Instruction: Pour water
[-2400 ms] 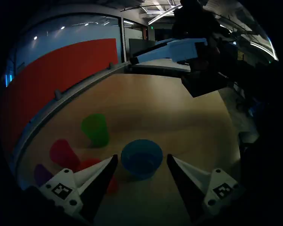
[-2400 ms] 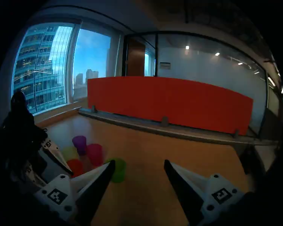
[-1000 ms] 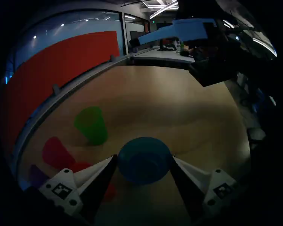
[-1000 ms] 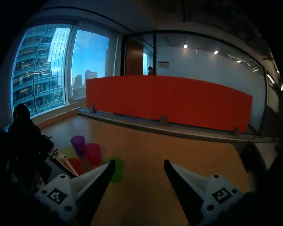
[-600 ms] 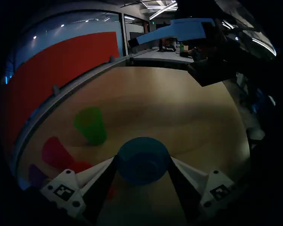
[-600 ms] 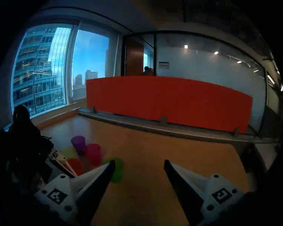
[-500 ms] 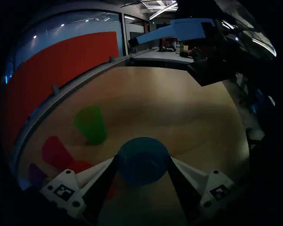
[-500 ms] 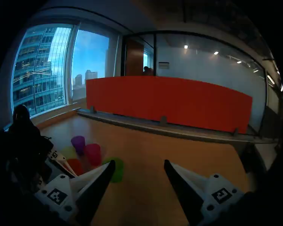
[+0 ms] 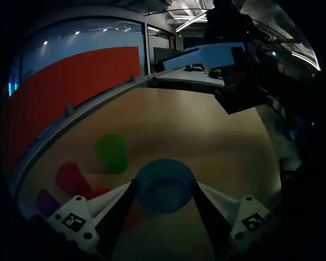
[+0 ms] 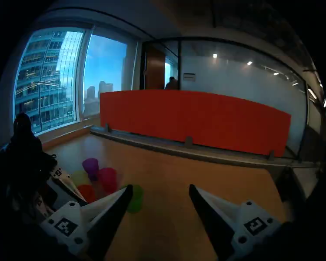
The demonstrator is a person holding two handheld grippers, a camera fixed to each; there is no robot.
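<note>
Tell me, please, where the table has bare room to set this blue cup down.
The table is bare beyond the blue cup in the left tongs, from the green cup to the far edge, and ahead of the open right tongs up to the orange partition. It is crowded on the green cup's window side, among the pink cup and purple cup.

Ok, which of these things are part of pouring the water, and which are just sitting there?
In the job:
- blue cup, clamped in the left gripper
- green cup, nearest, possibly the target

Lying about:
- pink cup
- purple cup
- red cup
- right gripper, open and empty
- wooden table
</note>
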